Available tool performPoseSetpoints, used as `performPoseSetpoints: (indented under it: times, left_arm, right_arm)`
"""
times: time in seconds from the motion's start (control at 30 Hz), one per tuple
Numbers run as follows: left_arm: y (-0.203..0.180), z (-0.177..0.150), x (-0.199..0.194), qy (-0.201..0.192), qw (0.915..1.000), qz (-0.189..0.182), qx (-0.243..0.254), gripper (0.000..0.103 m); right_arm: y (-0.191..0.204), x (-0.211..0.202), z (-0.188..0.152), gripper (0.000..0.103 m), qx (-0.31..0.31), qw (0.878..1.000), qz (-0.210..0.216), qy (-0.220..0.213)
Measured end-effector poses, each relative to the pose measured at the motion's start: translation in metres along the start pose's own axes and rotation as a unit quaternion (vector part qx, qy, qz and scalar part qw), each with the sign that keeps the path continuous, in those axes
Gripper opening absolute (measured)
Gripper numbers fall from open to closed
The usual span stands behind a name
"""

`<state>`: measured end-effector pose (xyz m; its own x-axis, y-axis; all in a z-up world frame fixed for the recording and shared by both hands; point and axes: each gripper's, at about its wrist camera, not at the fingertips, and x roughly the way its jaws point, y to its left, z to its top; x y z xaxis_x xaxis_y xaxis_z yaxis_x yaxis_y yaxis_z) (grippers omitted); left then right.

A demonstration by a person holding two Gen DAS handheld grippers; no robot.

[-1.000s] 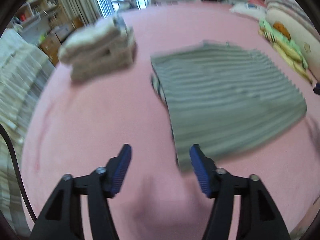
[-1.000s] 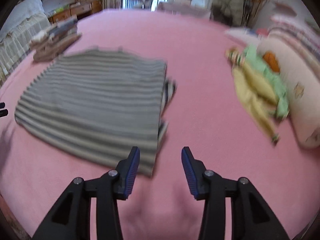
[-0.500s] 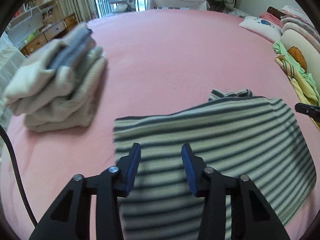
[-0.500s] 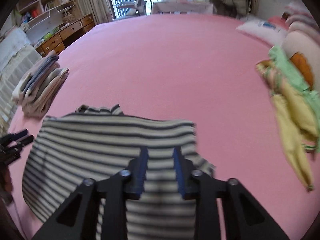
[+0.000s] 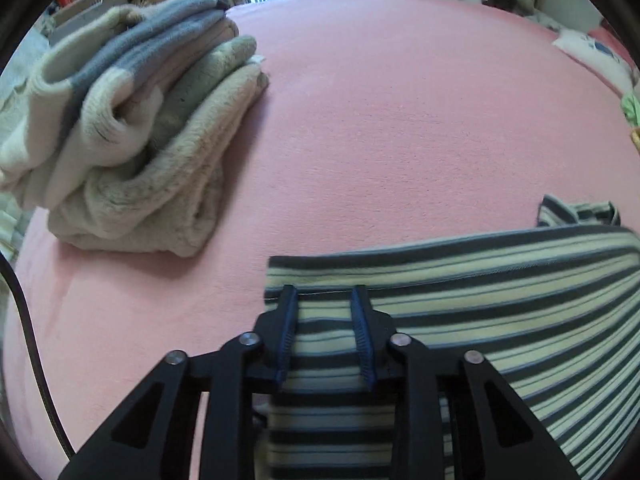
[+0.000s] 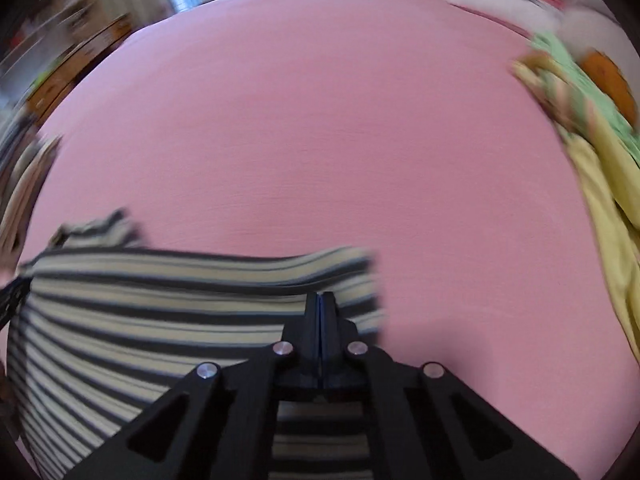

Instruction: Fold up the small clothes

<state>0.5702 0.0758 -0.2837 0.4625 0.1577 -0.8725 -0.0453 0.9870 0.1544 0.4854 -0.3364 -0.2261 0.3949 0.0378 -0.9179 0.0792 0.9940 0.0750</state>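
Note:
A striped grey-and-cream garment (image 5: 500, 296) lies on the pink bed (image 5: 400, 120). My left gripper (image 5: 324, 294) sits over the garment's near left corner, its jaws narrowed with striped cloth between them and a gap still showing. My right gripper (image 6: 322, 298) is shut on the garment's right corner (image 6: 224, 300); this view is blurred. A sleeve end (image 5: 576, 210) sticks out beyond the far edge.
A stack of folded fleecy clothes (image 5: 132, 120) stands at the left of the bed. Yellow and green clothes (image 6: 592, 120) lie along the right side, next to a white pillow (image 5: 592, 52). A black cable (image 5: 28, 344) hangs at the left.
Both grippers came down onto the garment's near corners. The right jaws went from open to fully shut on the cloth. The left jaws narrowed.

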Motion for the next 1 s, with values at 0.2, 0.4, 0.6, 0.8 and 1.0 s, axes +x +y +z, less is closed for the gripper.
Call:
performPoseSetpoints:
  times: [0.2, 0.4, 0.6, 0.8, 1.0]
  left_arm:
    - [0.011, -0.009, -0.034, -0.02, 0.9992, 0.033, -0.007, 0.021]
    - [-0.001, -0.057, -0.123, -0.06, 0.9974, -0.038, 0.007, 0.023]
    - [-0.03, -0.148, -0.177, -0.037, 0.9919, -0.122, -0.007, 0.025]
    - [-0.043, -0.208, -0.163, -0.009, 0.9925, -0.115, -0.042, 0.025]
    - [-0.002, -0.231, -0.137, 0.017, 0.9942, -0.074, -0.076, 0.017]
  right_arm:
    - [-0.032, -0.045, -0.022, 0.002, 0.02, 0.999, -0.029, -0.026]
    - [0.02, -0.117, -0.076, 0.002, -0.039, 0.995, 0.073, -0.056]
    - [0.099, -0.158, -0.155, 0.002, -0.112, 0.978, 0.17, -0.044]
    - [0.137, -0.138, -0.199, 0.002, -0.123, 0.971, 0.206, -0.02]
    - [0.061, -0.1, -0.208, 0.0, -0.024, 0.988, 0.154, 0.009]
